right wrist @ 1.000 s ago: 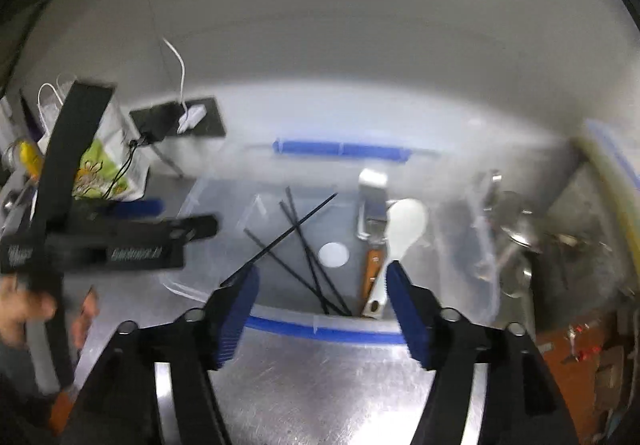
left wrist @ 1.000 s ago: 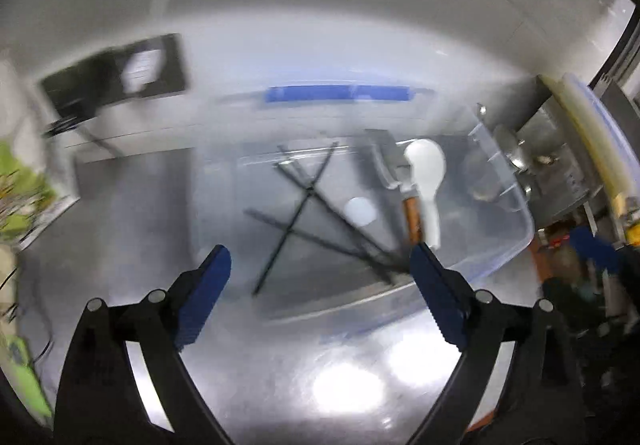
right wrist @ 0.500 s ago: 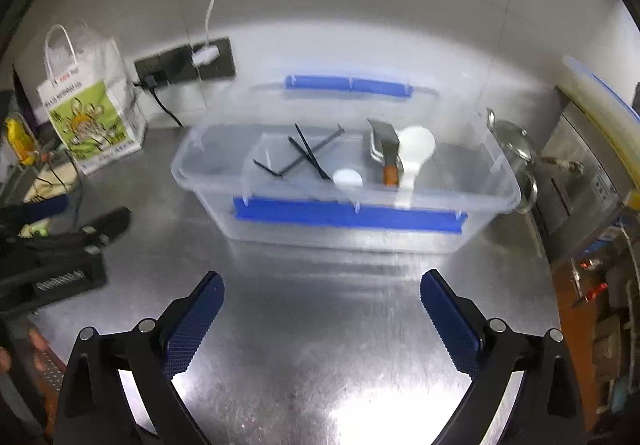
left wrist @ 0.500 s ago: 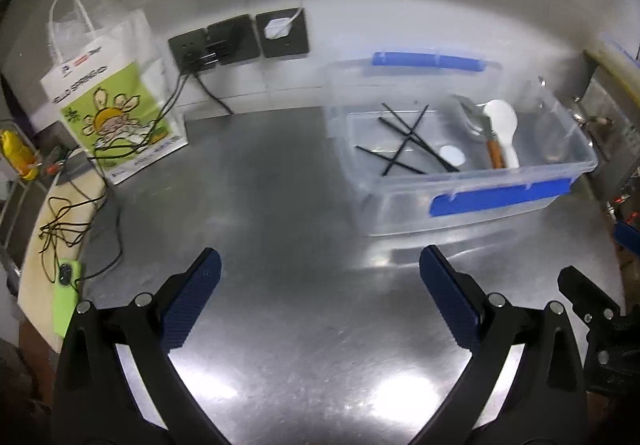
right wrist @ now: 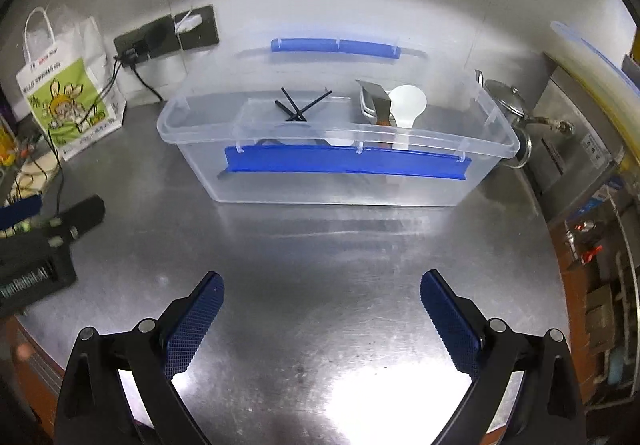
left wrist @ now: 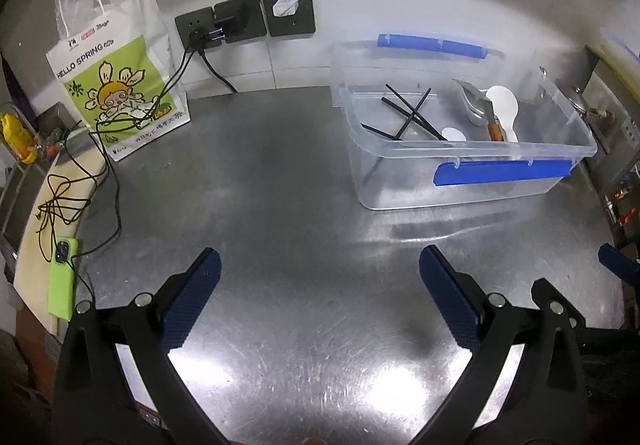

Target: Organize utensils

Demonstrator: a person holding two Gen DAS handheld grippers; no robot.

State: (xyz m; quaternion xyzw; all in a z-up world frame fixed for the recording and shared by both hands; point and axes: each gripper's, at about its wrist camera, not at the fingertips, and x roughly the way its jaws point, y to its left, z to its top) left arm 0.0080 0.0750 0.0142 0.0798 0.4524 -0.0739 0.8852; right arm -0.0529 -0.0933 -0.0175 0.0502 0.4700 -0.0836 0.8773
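While a second ago it hung blurred right over the clear bin [left wrist: 472, 173], the left gripper [left wrist: 320, 301] now stands well back above bare steel counter [left wrist: 280, 173], jaws wide apart and empty; the bin sits near the counter's back right corner, holding crossed black chopsticks [left wrist: 408, 115], a white spoon [left wrist: 505, 109] and a metal spatula [left wrist: 478, 101]. Likewise withdrawn, the right gripper [right wrist: 320, 309] gapes empty; its view shows the blue-latched bin [right wrist: 344, 161] side-on, sharp, near the counter's back edge.
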